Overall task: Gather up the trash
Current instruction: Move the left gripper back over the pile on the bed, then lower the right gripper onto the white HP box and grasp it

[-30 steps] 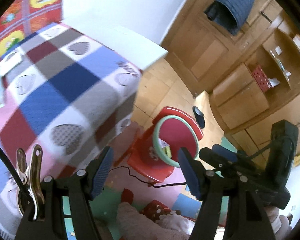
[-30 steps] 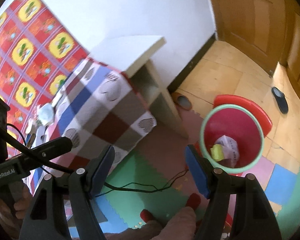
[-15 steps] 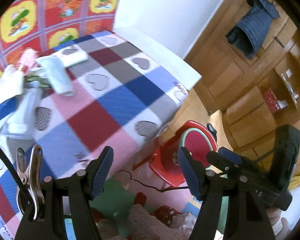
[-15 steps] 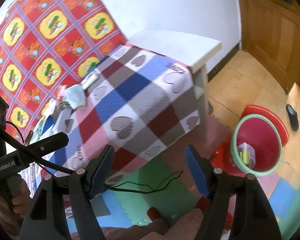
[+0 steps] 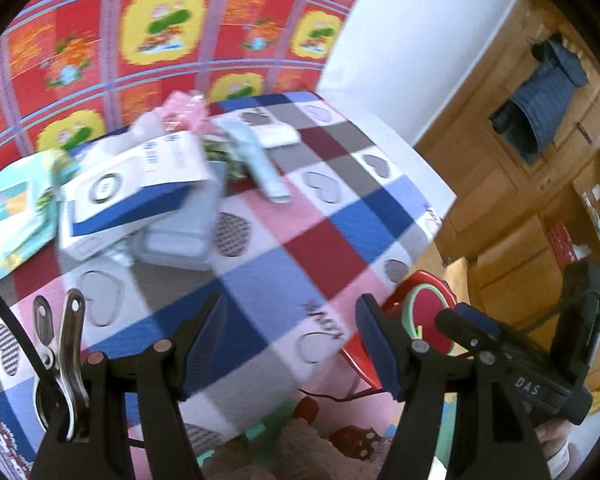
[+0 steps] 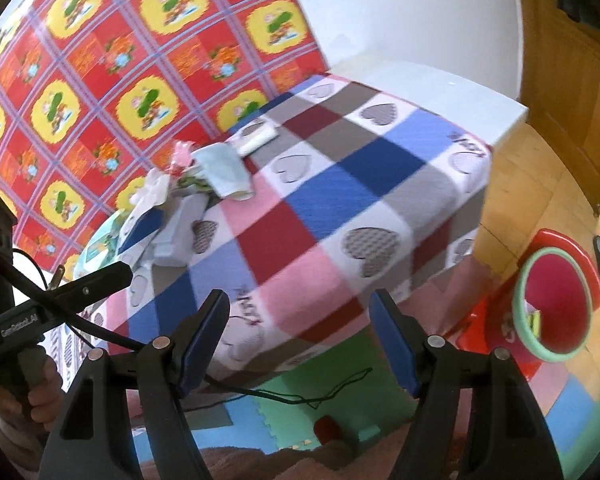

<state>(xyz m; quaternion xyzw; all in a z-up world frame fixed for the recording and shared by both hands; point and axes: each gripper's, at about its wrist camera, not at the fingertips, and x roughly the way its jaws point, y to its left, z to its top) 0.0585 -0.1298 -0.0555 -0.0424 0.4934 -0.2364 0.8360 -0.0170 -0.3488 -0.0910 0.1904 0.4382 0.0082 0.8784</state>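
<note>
Both the left gripper (image 5: 290, 334) and the right gripper (image 6: 298, 330) are hanging above the near edge of the checked tablecloth (image 6: 340, 208), each with jaws standing wide and nothing between them. The trash, a heap of boxes and wrappers (image 5: 140, 184), is lying at the far end of the cloth against the red patterned wall covering (image 6: 120, 60), well apart from both grippers. The red bin with the green rim (image 6: 556, 304) is sitting on the floor beside the table, holding a yellow scrap (image 6: 534, 320).

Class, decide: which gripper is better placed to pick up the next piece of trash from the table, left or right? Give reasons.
Left, probably. The left gripper is open and faces the trash pile closely; the right gripper sits nearer the bin.
</note>
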